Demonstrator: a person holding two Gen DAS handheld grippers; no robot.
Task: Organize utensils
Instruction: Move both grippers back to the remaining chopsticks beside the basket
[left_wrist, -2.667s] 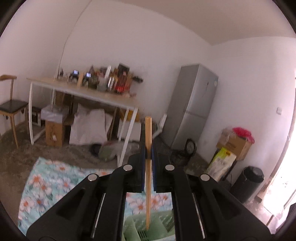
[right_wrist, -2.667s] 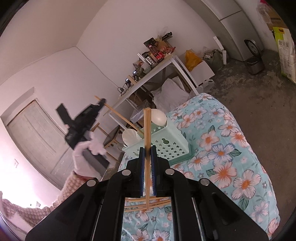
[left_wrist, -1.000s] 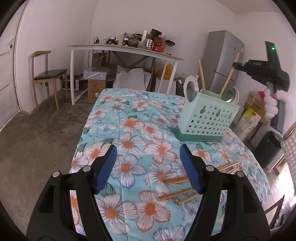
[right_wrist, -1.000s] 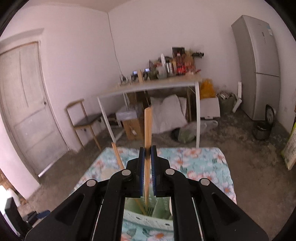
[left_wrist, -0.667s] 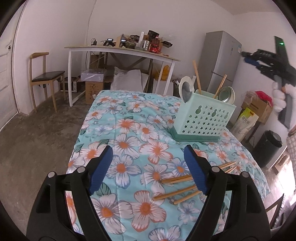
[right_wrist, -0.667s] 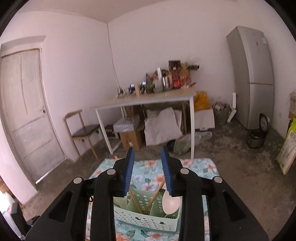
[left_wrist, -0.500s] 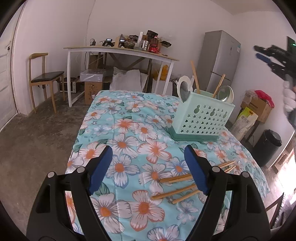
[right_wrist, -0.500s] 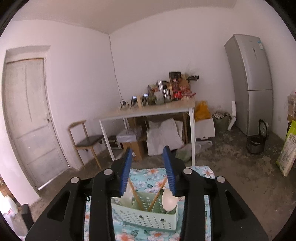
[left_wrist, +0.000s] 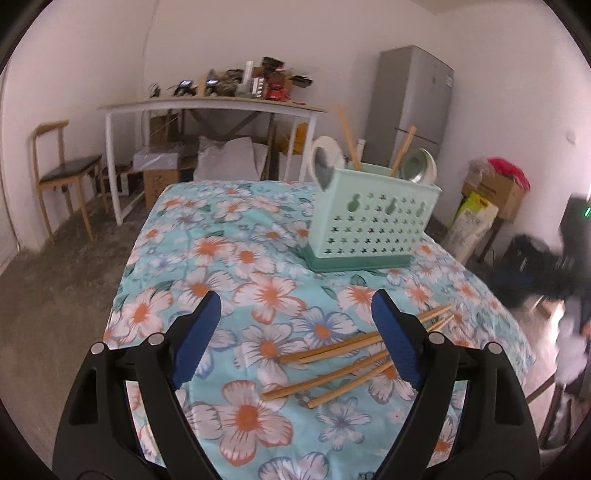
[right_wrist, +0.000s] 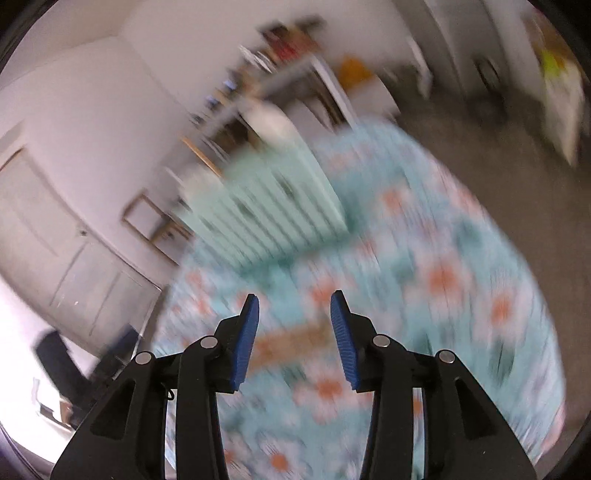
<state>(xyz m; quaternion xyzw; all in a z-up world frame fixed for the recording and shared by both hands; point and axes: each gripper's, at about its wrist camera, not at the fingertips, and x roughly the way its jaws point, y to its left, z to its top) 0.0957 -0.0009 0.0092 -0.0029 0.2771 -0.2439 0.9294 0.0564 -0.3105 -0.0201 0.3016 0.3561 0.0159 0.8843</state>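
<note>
A mint-green perforated utensil holder (left_wrist: 373, 221) stands on the floral tablecloth (left_wrist: 229, 251). Two wooden chopsticks (left_wrist: 348, 138) and two spoons (left_wrist: 324, 158) stick up out of it. Several more chopsticks (left_wrist: 332, 369) lie loose on the cloth, just beyond and to the right of my left gripper (left_wrist: 295, 299). Its jaws are wide and still opening, with nothing between them. In the blurred right wrist view my right gripper (right_wrist: 295, 295) hangs over the loose chopsticks (right_wrist: 291, 341), jaws opening and empty, with the holder (right_wrist: 266, 199) farther back.
A white desk (left_wrist: 207, 107) piled with clutter stands behind the table, a wooden chair (left_wrist: 62, 173) to its left. A grey fridge (left_wrist: 413, 103) and cardboard boxes (left_wrist: 495, 188) are at the right. The table's edges drop to a bare concrete floor.
My right gripper opened and left its chopstick standing in the holder, then swung down fast toward the loose chopsticks. My left gripper let its chopstick go earlier, then widened and drifted slightly.
</note>
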